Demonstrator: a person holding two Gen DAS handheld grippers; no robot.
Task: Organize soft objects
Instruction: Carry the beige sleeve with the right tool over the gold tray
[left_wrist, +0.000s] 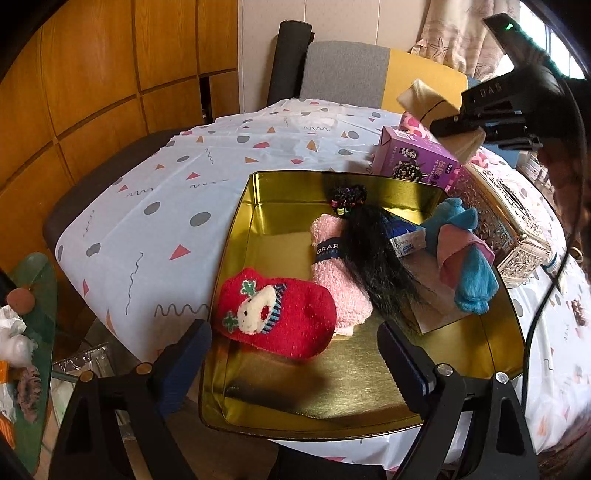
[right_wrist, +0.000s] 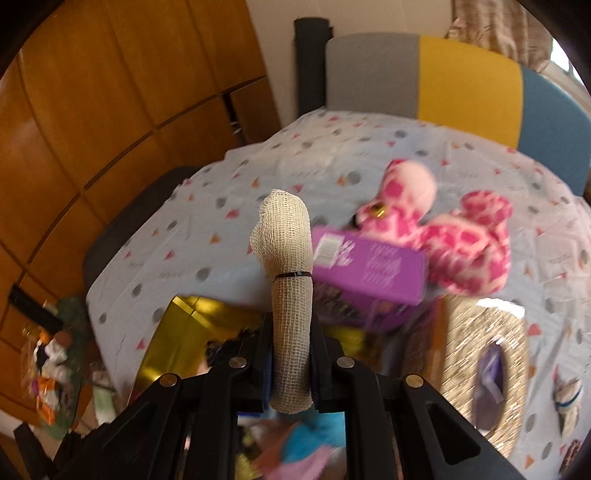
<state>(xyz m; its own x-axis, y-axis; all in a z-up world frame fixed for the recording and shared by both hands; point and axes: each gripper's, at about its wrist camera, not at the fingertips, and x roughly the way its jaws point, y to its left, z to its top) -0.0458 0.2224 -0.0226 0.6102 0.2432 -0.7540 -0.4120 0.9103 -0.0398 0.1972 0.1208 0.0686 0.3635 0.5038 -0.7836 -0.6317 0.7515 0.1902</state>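
A gold tin tray (left_wrist: 332, 391) lies on the table just ahead of my left gripper (left_wrist: 295, 354), which hovers open and empty over its near end. Inside lie a red reindeer sock (left_wrist: 280, 314), a pink rolled towel (left_wrist: 338, 280), a black hairpiece with beads (left_wrist: 373, 251) and a blue and pink cloth (left_wrist: 465, 254). My right gripper (right_wrist: 291, 325) is shut on a beige gauze roll (right_wrist: 288, 243) tied with a black band. In the left wrist view that right gripper (left_wrist: 448, 123) hangs above the tray's far right corner, still holding the gauze roll (left_wrist: 421, 98).
A purple box (right_wrist: 373, 269) and a pink spotted plush toy (right_wrist: 454, 240) sit behind the tray (right_wrist: 184, 321). An ornate silver tissue box (right_wrist: 491, 354) stands to its right. A grey, yellow and blue chair back (right_wrist: 461, 88) is at the far table edge. Wooden cabinets (left_wrist: 92, 74) are left.
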